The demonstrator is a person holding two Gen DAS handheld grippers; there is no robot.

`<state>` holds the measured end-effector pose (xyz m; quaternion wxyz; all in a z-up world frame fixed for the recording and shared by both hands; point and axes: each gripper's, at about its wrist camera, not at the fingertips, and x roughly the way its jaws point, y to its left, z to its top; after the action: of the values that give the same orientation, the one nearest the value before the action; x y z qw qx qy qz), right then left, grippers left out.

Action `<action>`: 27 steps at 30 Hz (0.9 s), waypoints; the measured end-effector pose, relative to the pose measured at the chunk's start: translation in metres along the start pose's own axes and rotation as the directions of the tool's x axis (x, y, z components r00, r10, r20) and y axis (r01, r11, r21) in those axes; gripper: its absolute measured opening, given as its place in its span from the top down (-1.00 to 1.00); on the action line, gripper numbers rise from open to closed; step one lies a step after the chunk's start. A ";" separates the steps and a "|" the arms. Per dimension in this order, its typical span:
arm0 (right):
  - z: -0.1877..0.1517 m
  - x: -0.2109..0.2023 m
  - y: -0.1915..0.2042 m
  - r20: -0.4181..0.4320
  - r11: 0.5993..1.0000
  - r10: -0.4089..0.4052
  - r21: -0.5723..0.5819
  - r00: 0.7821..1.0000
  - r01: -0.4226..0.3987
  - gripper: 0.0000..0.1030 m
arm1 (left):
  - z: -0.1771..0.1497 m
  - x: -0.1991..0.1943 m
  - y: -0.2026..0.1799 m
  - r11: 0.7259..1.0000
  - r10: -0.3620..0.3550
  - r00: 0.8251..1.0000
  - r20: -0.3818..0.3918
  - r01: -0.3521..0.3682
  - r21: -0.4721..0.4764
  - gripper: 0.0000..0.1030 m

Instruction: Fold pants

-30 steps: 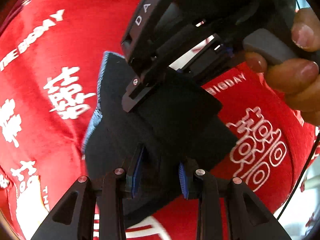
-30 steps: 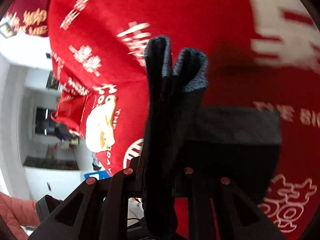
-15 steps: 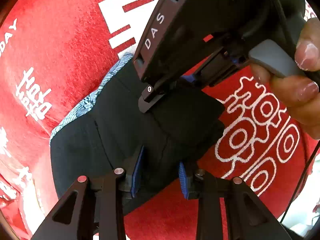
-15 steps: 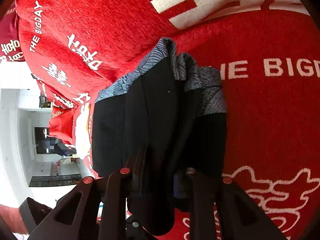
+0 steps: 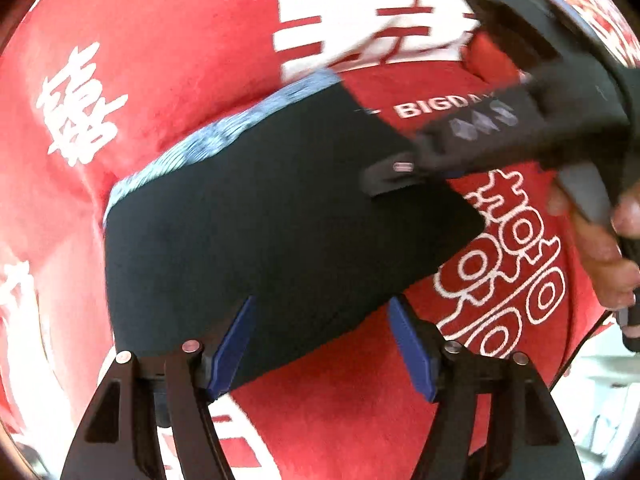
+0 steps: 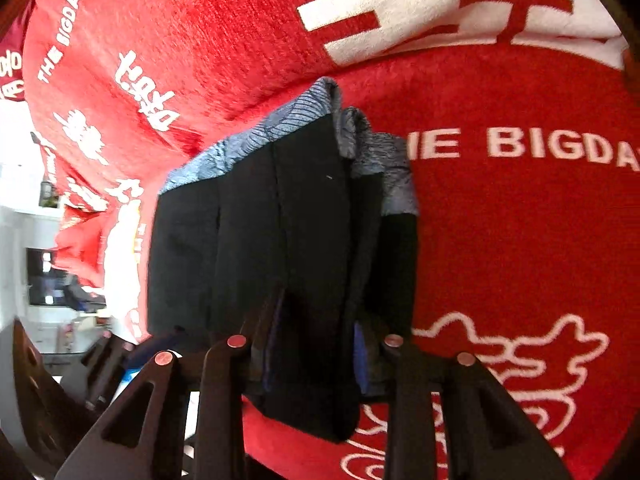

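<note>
The pants (image 5: 280, 232) are seen lying as a compact dark bundle, grey-blue waistband uppermost, on the red printed cloth (image 5: 180, 60) — the folding looks all but done. The left tool (image 5: 324, 344) has just been opening; its blue pads are spread, the near edge of the bundle lying loose between them. The right tool (image 6: 314, 352) has also been opening, yet a thick fold is still seen between its pads. Only release and withdrawal appear to be left.
</note>
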<state>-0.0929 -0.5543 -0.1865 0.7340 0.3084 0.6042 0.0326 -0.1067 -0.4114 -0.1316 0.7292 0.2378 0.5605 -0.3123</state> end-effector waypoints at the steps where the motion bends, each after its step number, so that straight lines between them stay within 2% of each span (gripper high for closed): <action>1: -0.002 -0.001 0.001 -0.001 1.000 -0.015 0.000 1.000 0.015 0.33 | -0.001 -0.001 0.008 1.000 -0.002 1.000 -0.011 0.002 -0.027 -0.35; 6: -0.015 -0.006 0.011 0.001 0.986 -0.165 0.000 0.986 0.165 -0.09 | -0.011 -0.002 0.042 0.990 0.006 0.999 -0.037 -0.011 -0.139 -0.35; 13: -0.030 -0.008 0.015 0.013 0.971 -0.229 0.069 0.973 0.228 -0.09 | -0.023 0.001 0.075 0.974 0.009 0.998 -0.066 -0.024 -0.227 -0.35; 16: -0.033 -0.001 0.018 0.008 0.955 -0.295 0.045 0.955 0.294 -0.25 | -0.025 0.006 0.082 0.969 -0.003 0.997 -0.079 -0.016 -0.247 -0.35; 18: -0.033 0.002 0.018 0.011 0.945 -0.325 0.030 0.946 0.325 -0.43 | -0.027 0.006 0.085 0.968 -0.007 0.996 -0.085 -0.015 -0.252 -0.35; 21: -0.033 -0.002 0.018 0.011 0.943 -0.330 0.043 0.944 0.330 -0.45 | -0.028 0.006 0.087 0.967 -0.013 0.996 -0.087 -0.009 -0.255 -0.35; 27: -0.042 -0.015 0.030 0.005 0.923 -0.384 0.022 0.923 0.384 -0.48 | -0.029 0.004 0.093 0.961 -0.028 0.996 -0.087 0.003 -0.278 -0.35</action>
<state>-0.1254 -0.5191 -0.1627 0.7258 0.1918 0.6498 -0.1197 -0.0586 -0.3277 -0.1434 0.7269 0.1426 0.6329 -0.2254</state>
